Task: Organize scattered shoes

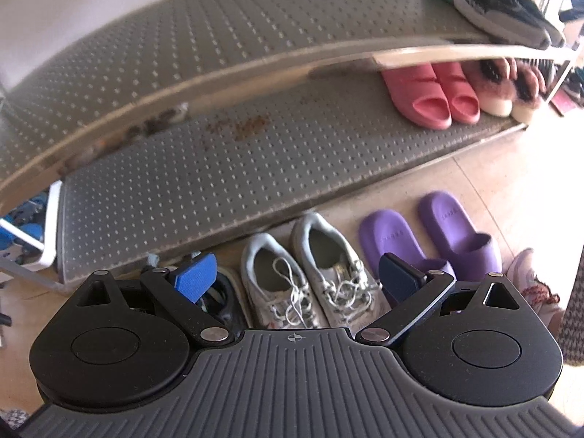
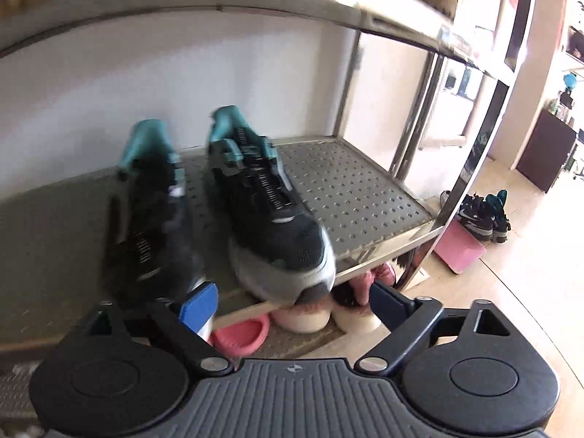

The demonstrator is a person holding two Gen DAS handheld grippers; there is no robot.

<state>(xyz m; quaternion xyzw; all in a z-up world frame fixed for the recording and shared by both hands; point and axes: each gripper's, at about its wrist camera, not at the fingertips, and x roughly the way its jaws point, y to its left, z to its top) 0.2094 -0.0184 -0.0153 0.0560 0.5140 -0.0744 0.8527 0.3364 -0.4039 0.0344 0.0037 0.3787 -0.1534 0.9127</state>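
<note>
The left gripper [image 1: 297, 281] hangs spread and empty above a pair of white sneakers [image 1: 308, 273] on the floor, with purple slippers [image 1: 430, 241] just beside them. The right gripper [image 2: 292, 304], jaws apart and empty, faces two black sneakers [image 2: 226, 204] on the rack shelf [image 2: 346, 189], above pink slippers [image 2: 242, 334].

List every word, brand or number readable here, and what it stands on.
None can be read.
Purple slippers: small embossed marks on each insole, too small and blurred.
Black-and-teal sneakers: no legible logo.
White sneakers: no text visible.
</note>
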